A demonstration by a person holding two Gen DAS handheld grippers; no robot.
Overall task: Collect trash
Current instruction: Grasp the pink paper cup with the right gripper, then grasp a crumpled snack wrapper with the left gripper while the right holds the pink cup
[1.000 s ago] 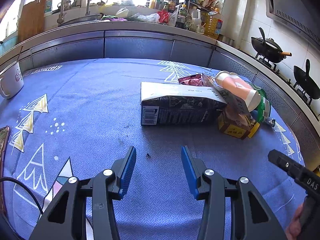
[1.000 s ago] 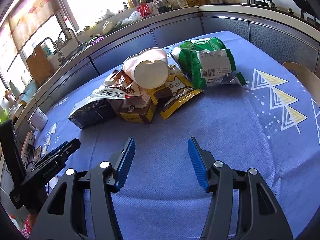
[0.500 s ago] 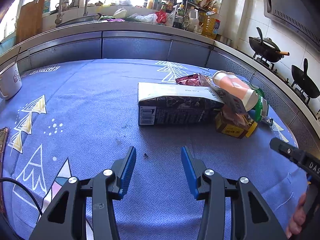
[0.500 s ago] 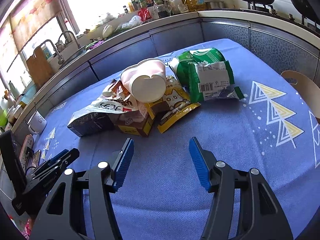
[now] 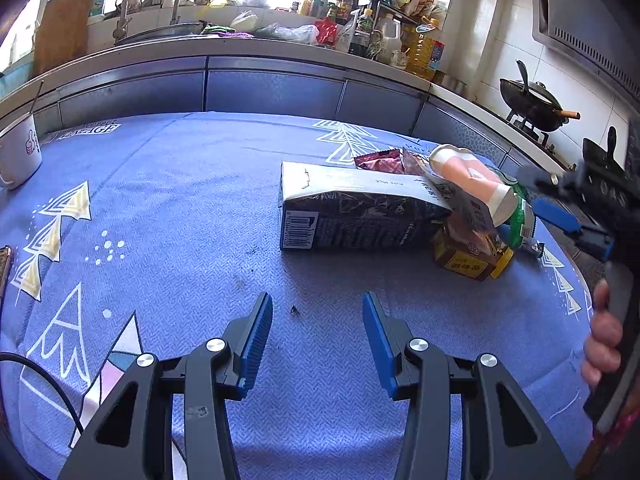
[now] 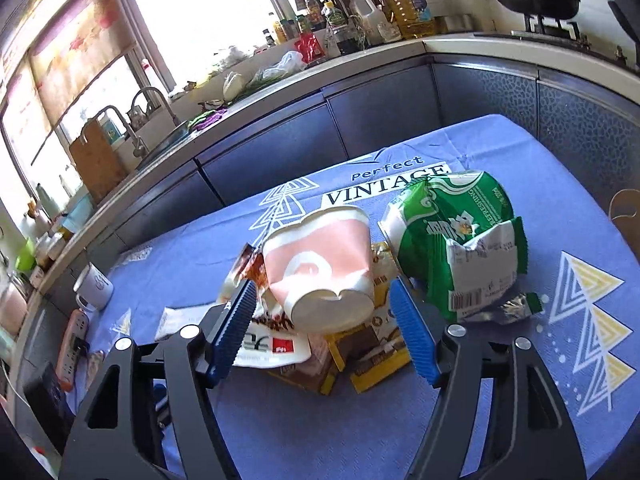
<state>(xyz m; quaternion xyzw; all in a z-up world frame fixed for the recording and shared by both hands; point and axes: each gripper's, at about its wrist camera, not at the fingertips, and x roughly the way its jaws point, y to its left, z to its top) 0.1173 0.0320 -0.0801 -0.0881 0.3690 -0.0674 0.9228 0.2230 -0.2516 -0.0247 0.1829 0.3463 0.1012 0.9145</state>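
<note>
A pile of trash lies on the blue tablecloth (image 5: 160, 208). A dark milk carton (image 5: 352, 212) lies on its side. A pink and white paper cup (image 5: 472, 184) (image 6: 320, 264) lies on top of the pile, over a brown box (image 5: 468, 260) and yellow wrappers (image 6: 372, 352). A green bag (image 6: 460, 240) lies to its right. My left gripper (image 5: 317, 320) is open and empty, short of the carton. My right gripper (image 6: 322, 308) is open with its jaws on either side of the cup's base, not closed on it; it also shows in the left wrist view (image 5: 560, 216).
A white mug (image 5: 18, 152) (image 6: 94, 286) stands at the table's left edge beside a power strip (image 6: 74, 344). The kitchen counter (image 5: 240, 48) with sink, bottles and a wok (image 5: 532, 104) runs behind the table.
My right gripper has moved forward to the pile and now straddles the paper cup. The left gripper has barely moved.
</note>
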